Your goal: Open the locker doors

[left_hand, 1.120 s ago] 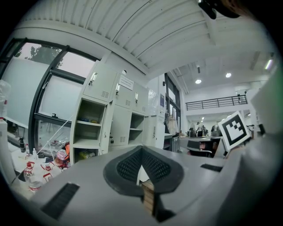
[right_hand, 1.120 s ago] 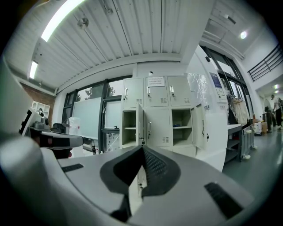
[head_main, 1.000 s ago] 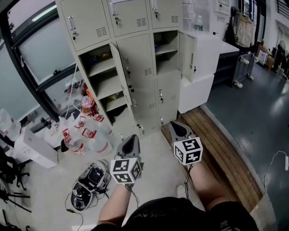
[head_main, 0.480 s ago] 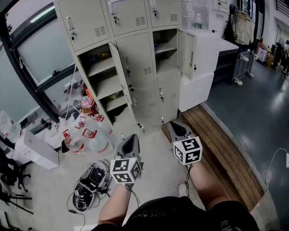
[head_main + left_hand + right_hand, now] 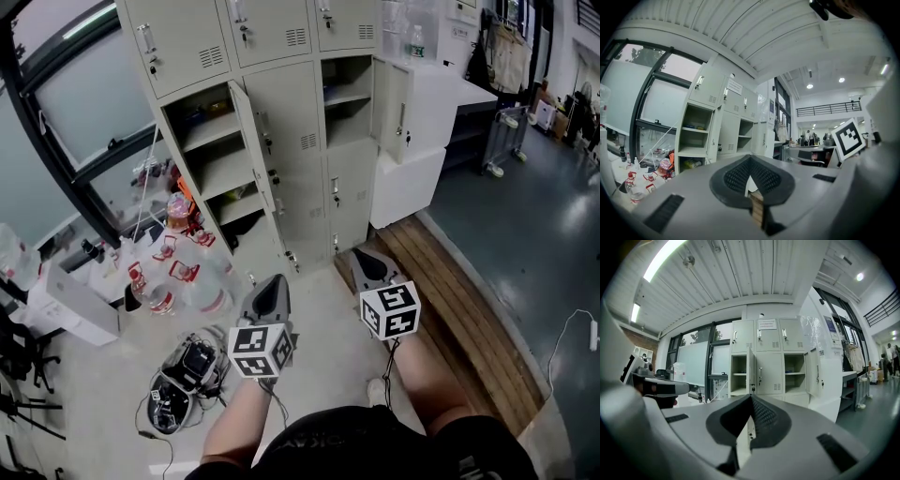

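Note:
A beige locker bank [image 5: 291,122] stands ahead, three columns wide. Its top row is closed. In the middle row the left door [image 5: 247,141] and the right door [image 5: 394,108] hang open, and the centre door [image 5: 291,131] is closed. A lower right door [image 5: 349,192] is closed too. My left gripper [image 5: 274,286] and right gripper [image 5: 366,261] hover side by side over the floor, well short of the lockers. Both are shut and empty. The left gripper view shows the left gripper [image 5: 751,159] facing the lockers [image 5: 729,126]. The right gripper view shows the right gripper [image 5: 751,397] before the lockers [image 5: 768,366].
Several water bottles [image 5: 173,277] and a white box [image 5: 70,305] sit on the floor at left. A black bag of gear [image 5: 187,370] lies near my left arm. A wooden platform [image 5: 459,300] runs along the right, below a white counter [image 5: 431,122].
Both grippers have stayed where they were, still shut. Only the head view has shifted slightly.

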`<state>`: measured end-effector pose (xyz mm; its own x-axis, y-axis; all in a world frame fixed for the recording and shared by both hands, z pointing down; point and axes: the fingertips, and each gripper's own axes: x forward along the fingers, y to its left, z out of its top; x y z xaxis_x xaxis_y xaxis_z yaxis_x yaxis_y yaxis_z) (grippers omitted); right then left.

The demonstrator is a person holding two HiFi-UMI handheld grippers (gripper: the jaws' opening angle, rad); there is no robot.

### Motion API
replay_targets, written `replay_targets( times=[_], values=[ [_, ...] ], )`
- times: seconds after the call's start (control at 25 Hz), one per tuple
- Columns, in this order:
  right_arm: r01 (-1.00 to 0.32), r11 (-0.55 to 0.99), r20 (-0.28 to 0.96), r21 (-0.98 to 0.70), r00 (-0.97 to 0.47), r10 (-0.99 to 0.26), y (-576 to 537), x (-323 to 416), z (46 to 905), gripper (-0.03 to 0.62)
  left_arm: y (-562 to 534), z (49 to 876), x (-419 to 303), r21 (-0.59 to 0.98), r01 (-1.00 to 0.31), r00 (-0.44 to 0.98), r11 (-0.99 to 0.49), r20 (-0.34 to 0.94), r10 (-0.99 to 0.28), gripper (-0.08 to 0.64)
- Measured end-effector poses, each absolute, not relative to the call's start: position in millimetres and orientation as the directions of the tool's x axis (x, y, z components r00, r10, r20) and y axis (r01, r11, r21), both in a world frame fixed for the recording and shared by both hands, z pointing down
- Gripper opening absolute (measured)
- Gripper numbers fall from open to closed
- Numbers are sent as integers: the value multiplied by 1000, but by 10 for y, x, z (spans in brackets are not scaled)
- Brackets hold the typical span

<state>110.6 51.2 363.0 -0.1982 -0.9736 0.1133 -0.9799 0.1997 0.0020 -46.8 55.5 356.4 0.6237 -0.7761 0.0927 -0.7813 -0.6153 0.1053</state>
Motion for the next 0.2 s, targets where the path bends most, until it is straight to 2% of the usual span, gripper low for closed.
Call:
replay_targets(
  times=[0.2],
  values=[
    [-980,201,120,2,-200,-973,453,1085,3665,0,498,3591,-498,106,-783,621,-612,95,-778,-2]
  ],
)
